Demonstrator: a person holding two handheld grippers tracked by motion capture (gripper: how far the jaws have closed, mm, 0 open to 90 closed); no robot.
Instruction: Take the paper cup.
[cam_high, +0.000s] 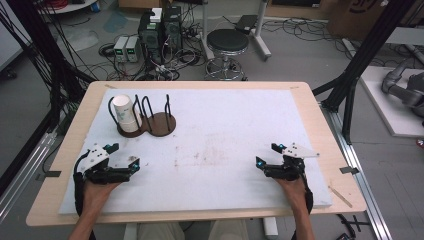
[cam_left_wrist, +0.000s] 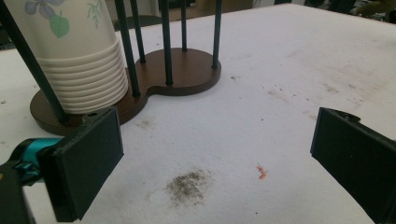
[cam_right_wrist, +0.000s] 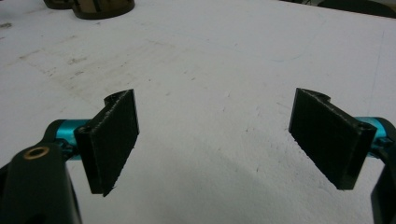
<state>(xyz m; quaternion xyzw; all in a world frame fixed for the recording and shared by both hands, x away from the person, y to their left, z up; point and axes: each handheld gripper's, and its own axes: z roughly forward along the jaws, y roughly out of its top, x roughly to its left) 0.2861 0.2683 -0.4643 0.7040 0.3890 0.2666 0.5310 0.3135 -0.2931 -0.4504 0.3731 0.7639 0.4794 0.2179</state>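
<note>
The bench (cam_high: 210, 150) carries a white mat across nearly its whole top, and I keep both hands low on its near edge — a resting spot well back from the work. At the far left stands the cup holder (cam_high: 161, 125), a dark wooden base of two joined discs with thin black rods rising around each; I take the rods to be there to keep a stack from tipping. The left disc holds the stack of paper cups (cam_high: 125, 114), mouth down and leaning a little against the rods, while the right disc stands bare. The cups are white with ribbed rims nested tight and a small flower print on the top one. My left tool (cam_high: 122, 162) points toward them, jaws wide apart, gripping nothing. My right tool (cam_high: 267, 156) — well apart from the holder — also gapes wide, with nothing between its pads.
</note>
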